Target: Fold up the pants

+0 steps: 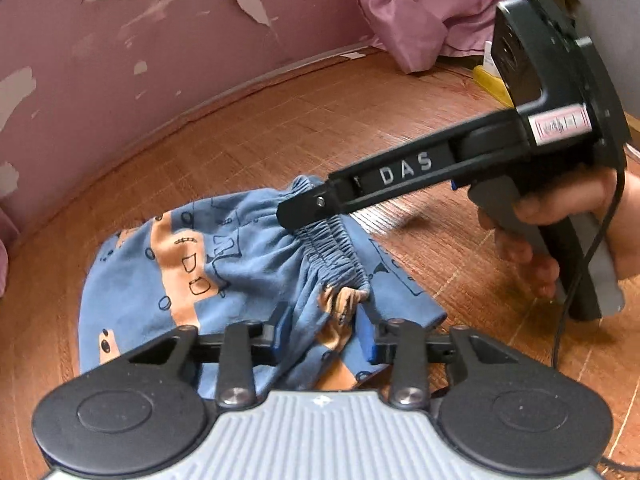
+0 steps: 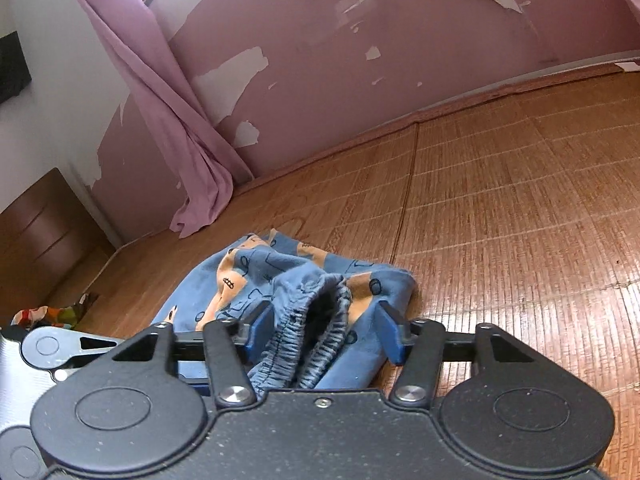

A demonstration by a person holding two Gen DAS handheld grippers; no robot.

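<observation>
Blue child's pants (image 1: 168, 264) with orange prints lie bunched on a bamboo mat (image 1: 280, 128). Their gathered elastic waistband (image 1: 336, 252) runs from my right gripper's tip down to my left gripper. My left gripper (image 1: 323, 334) hovers over the waistband's near end, its blue pads (image 1: 367, 338) apart with a bunch of fabric between them. In the right wrist view, my right gripper (image 2: 325, 334) stands wide open around the raised, gaping waistband (image 2: 320, 312). Seen from the left, the right gripper (image 1: 296, 216) rests its tip on the waistband, held by a hand (image 1: 560, 208).
A peeling pink wall (image 2: 360, 60) borders the mat (image 2: 520, 200). A pink curtain (image 2: 192, 152) hangs to the mat at the left, and pink cloth (image 1: 424, 12) lies at the far right. A brown wooden panel (image 2: 36, 224) and a colourful item (image 2: 44, 315) sit at the left edge.
</observation>
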